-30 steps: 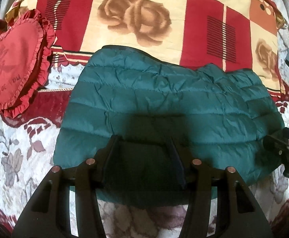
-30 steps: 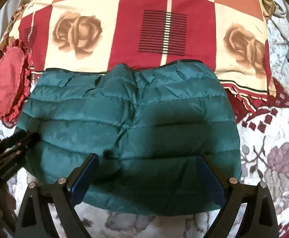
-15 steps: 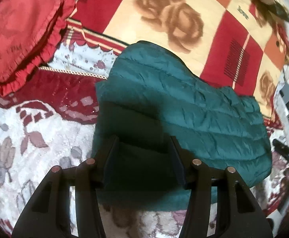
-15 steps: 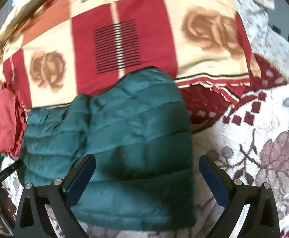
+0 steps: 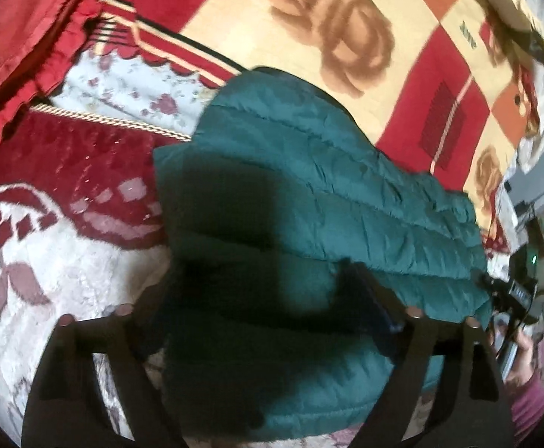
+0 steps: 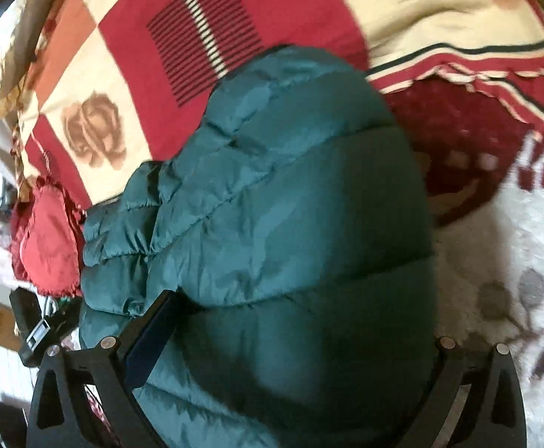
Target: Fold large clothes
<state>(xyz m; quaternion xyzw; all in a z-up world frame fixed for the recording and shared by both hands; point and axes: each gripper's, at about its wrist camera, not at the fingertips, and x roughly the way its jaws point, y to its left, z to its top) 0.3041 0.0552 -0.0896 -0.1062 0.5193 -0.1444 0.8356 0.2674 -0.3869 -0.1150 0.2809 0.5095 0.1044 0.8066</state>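
Observation:
A dark green quilted jacket (image 5: 309, 194) lies folded into a wide band across the bed. My left gripper (image 5: 260, 298) hangs close over the jacket's left end; its jaws are opening, with the dark fabric lying between them untouched by the pads. My right gripper (image 6: 294, 336) stands open wide over the jacket (image 6: 279, 224) at its right end. The padding bulges up between its fingers and hides the right fingertip. Each view catches the other gripper at the jacket's far end: the right one (image 5: 514, 291) in a hand, the left one (image 6: 40, 328).
A red ruffled heart cushion (image 5: 21, 37) (image 6: 44, 246) lies past the jacket's left end. A red and cream rose blanket (image 5: 328, 37) (image 6: 204, 37) covers the bed behind it. The floral bedspread (image 5: 47, 261) (image 6: 514, 242) shows on both sides. Room clutter lies beyond the bed's edge.
Both grippers have swung outward and down, the left to the jacket's left end, the right to its right end. The left jaws have spread much wider.

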